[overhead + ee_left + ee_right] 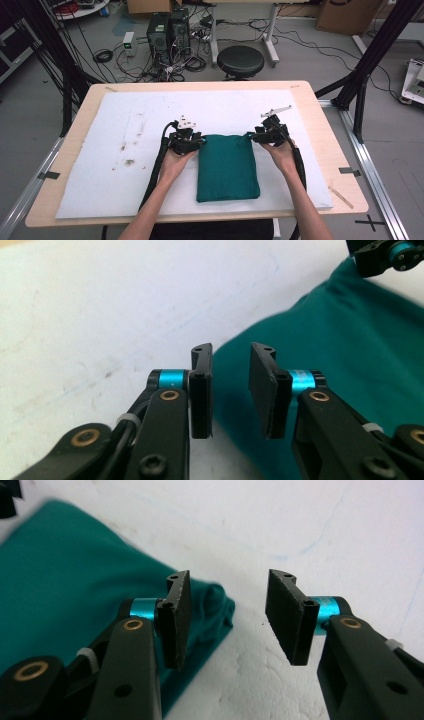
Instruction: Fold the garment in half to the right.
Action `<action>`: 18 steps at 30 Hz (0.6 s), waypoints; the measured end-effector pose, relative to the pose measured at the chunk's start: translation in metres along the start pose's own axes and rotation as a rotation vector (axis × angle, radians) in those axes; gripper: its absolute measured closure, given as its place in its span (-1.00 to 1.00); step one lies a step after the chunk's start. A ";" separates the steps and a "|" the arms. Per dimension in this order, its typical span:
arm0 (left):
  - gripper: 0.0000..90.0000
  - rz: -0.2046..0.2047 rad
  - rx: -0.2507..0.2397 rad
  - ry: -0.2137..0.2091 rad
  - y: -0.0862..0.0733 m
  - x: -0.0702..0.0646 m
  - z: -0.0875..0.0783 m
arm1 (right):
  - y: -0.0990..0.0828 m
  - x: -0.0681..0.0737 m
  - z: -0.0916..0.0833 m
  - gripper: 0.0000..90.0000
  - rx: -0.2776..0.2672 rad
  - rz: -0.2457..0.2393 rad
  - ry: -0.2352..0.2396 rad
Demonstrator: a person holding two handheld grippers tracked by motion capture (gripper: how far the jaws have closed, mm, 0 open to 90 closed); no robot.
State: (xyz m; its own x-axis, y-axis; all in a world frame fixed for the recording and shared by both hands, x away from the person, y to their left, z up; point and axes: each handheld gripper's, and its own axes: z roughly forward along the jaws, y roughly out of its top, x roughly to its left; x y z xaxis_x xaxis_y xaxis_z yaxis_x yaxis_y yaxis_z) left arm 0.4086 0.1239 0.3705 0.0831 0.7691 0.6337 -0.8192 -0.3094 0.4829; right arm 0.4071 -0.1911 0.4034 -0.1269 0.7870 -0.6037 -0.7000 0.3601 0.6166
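We judge the folded green cloth (228, 167) soft and light, best pinched at its 2 far corners, where our left gripper (231, 390) and right gripper (227, 615) hang with jaws apart, grasping nothing.

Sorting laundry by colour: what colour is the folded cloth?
Dark teal green, plain; the folded cloth shows best in the high view.

The tabletop (320, 107) is light wood with rounded corners. A white foam sheet (130, 150) covers most of it and carries dark stains (127, 161) on its left half. Black tape strips (348, 171) mark the right and left edges. Beyond the far edge, a black round stool (240, 61) stands on the grey floor (310, 60). Two black computer towers (168, 30) stand left of the stool, among tangled cables (150, 67). A cardboard box (345, 15) sits at the far right. Black frame posts (372, 55) rise at both sides.
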 end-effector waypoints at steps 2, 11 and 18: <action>0.62 -0.009 -0.003 -0.012 0.000 0.001 0.003 | 0.003 0.004 -0.004 0.21 -0.034 0.001 0.004; 0.60 0.016 0.066 0.065 -0.003 0.004 0.014 | 0.000 0.004 0.016 0.22 0.052 0.011 -0.033; 0.57 0.013 0.086 0.092 -0.005 0.005 0.016 | -0.009 -0.002 0.021 0.23 0.071 0.035 -0.050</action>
State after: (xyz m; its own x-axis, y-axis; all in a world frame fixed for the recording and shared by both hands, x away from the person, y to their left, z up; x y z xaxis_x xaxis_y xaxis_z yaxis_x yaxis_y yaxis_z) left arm 0.4224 0.1203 0.3814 0.0173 0.8115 0.5841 -0.7678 -0.3634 0.5276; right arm 0.4287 -0.1855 0.4100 -0.1140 0.8235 -0.5557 -0.6442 0.3646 0.6723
